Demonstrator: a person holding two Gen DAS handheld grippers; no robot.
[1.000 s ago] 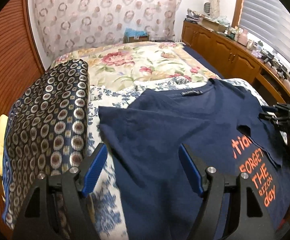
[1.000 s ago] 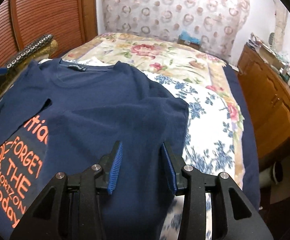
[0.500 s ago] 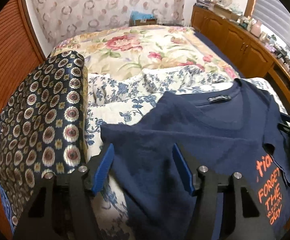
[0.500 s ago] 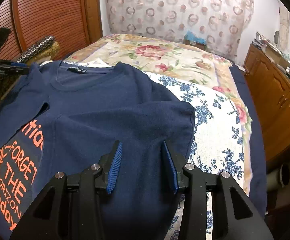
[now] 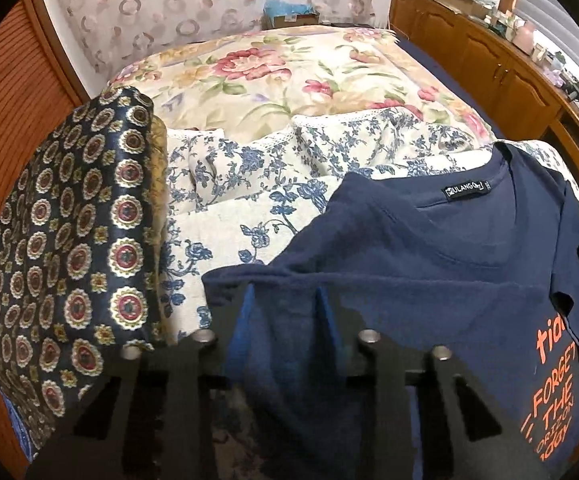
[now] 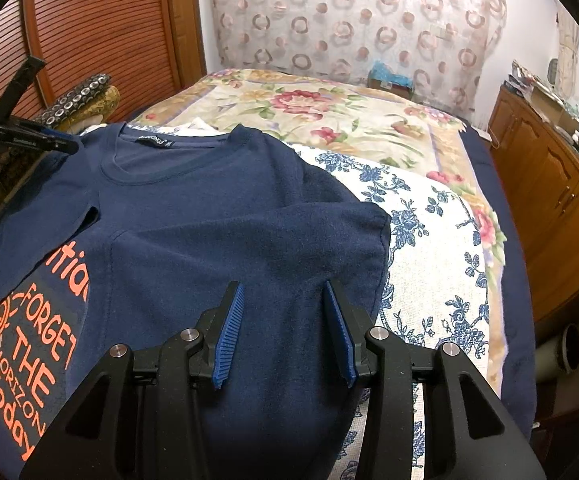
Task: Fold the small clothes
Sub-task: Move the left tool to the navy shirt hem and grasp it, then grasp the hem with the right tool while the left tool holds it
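Bed (image 6: pixel 369 120) filled mid-frame in both views, floral cover running to the upper centre, bare blue-flowered sheet (image 6: pixel 429 264) open on the right of the right wrist view. Navy T-shirt (image 6: pixel 209 208) lay flat at lower left there, sleeve hem ending mid-right short of the bed's edge. Patterned cushion (image 5: pixel 73 240) crowded the left edge of the left wrist view. Left gripper (image 5: pixel 285 300), lower centre, had just been closing, sleeve cloth between its narrowed jaws; whether pads pressed it could not be told. Right gripper (image 6: pixel 283 328) stood part open over the shirt, holding nothing.
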